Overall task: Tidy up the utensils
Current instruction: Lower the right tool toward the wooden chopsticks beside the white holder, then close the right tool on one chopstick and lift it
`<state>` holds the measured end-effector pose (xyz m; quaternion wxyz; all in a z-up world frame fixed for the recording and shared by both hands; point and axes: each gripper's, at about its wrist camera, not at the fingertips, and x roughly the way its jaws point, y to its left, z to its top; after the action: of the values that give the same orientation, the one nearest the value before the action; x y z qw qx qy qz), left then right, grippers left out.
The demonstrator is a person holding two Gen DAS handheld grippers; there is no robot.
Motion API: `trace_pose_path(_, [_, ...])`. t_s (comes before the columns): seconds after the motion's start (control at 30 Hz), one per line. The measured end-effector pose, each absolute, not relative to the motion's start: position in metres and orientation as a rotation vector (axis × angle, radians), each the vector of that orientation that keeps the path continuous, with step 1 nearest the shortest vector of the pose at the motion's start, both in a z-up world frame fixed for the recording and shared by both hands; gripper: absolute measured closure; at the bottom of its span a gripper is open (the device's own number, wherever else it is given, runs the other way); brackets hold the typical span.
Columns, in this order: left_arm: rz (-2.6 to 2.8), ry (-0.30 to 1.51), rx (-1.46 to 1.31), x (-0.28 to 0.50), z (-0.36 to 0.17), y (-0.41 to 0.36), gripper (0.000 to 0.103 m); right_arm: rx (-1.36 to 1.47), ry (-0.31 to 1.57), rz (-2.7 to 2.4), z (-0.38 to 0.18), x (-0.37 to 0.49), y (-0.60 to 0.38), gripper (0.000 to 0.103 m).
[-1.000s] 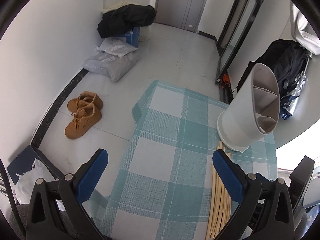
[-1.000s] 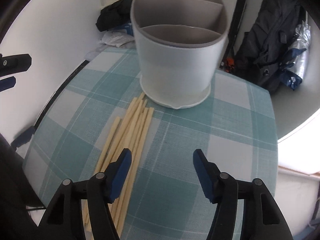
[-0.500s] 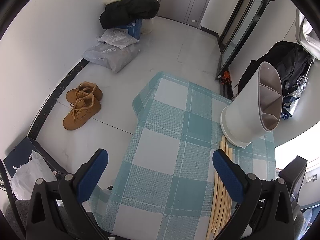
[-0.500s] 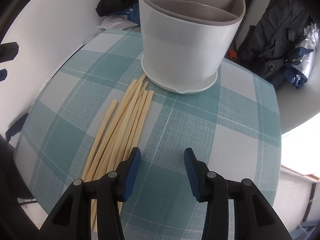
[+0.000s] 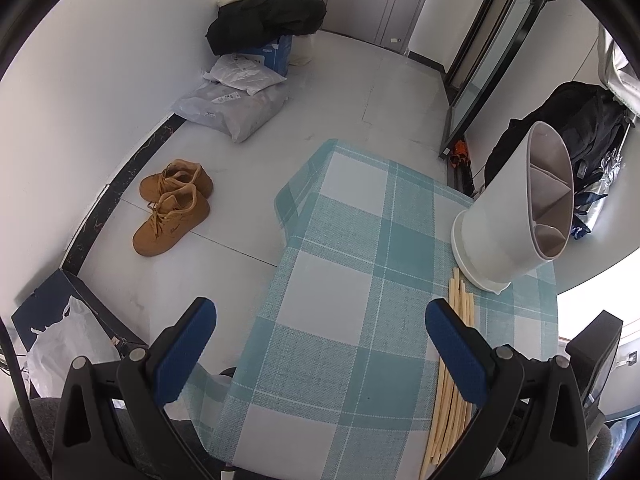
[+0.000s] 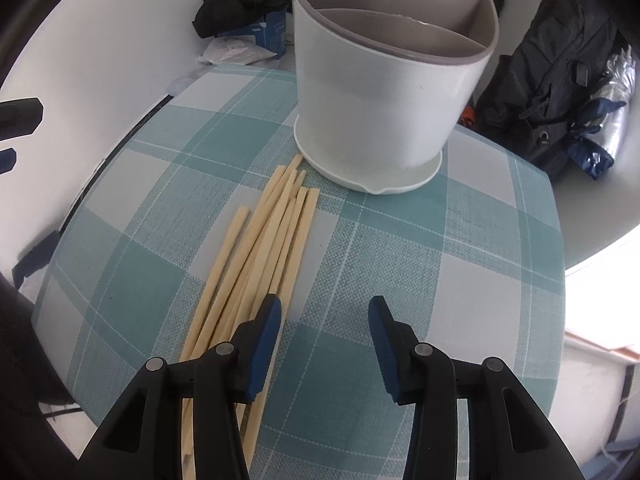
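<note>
Checked tablecloth [image 6: 400, 248], chopsticks [image 6: 276, 232] — no legible txt

You get bright daylight, blown out at the right edge; shadows are soft, focus sharp, fisheye bending the black-vignetted rims

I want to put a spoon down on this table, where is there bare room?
The tablecloth is bare to the right of the chopsticks, up to the table's right edge. In the left wrist view, the whole stretch left of the chopsticks is bare too. It is crowded where the chopstick tips meet the utensil holder.
</note>
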<state>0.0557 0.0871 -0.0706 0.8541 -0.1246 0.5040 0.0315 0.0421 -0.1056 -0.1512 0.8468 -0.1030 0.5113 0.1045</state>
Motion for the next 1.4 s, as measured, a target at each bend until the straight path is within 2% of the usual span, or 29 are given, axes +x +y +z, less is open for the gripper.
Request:
trace_pose_path(0.17, [0.079,1.070,-0.258,0.057,-0.074,0.089,0.001,-0.253,1.093,0.231,-0.154,0.051,-0.094,0.067])
trace_pose_path(0.23, [0.086,1.073,-0.259,0.057,-0.075,0.090,0.001,-0.245,1.099,0.254,-0.154,0.054,-0.096,0.083])
trace_pose_path(0.33, [0.087,1.078,-0.261,0.056,-0.077,0.091,0.001,-0.255,1.107,0.285,-0.153,0.045,-0.096,0.095])
trace_pose_path(0.67, [0.074,1.091,-0.258,0.056,-0.077,0.085,0.001,-0.235,1.196,0.334,-0.151,-0.001,-0.141,0.096])
trace_pose_path(0.77, [0.074,1.094,-0.243,0.056,-0.078,0.082,0.001,-0.232,1.174,0.329,-0.151,0.009,-0.138,0.086])
trace_pose_path(0.83, [0.079,1.098,-0.227,0.056,-0.080,0.081,0.001,-0.220,1.146,0.341,-0.151,0.021,-0.134,0.075])
trace_pose_path(0.97, [0.101,1.098,-0.190,0.053,-0.083,0.079,0.001,-0.228,1.121,0.341,-0.154,0.046,-0.122,0.073])
trace_pose_path(1.07, [0.064,1.114,-0.160,0.052,-0.089,0.071,0.001,-0.234,1.106,0.368,-0.152,0.050,-0.115,0.084])
trace_pose_path(1.1, [0.025,1.133,-0.145,0.052,-0.093,0.065,0.001,-0.234,1.098,0.374,-0.152,0.050,-0.115,0.096])
trace_pose_path(1.23, [-0.093,1.220,-0.094,0.053,-0.111,0.036,0.001,-0.082,1.092,0.382,-0.147,0.054,-0.136,0.097])
trace_pose_path(1.4, [-0.104,1.255,0.037,0.051,-0.125,0.003,0.001,0.218,0.962,0.364,-0.116,0.052,-0.182,0.097])
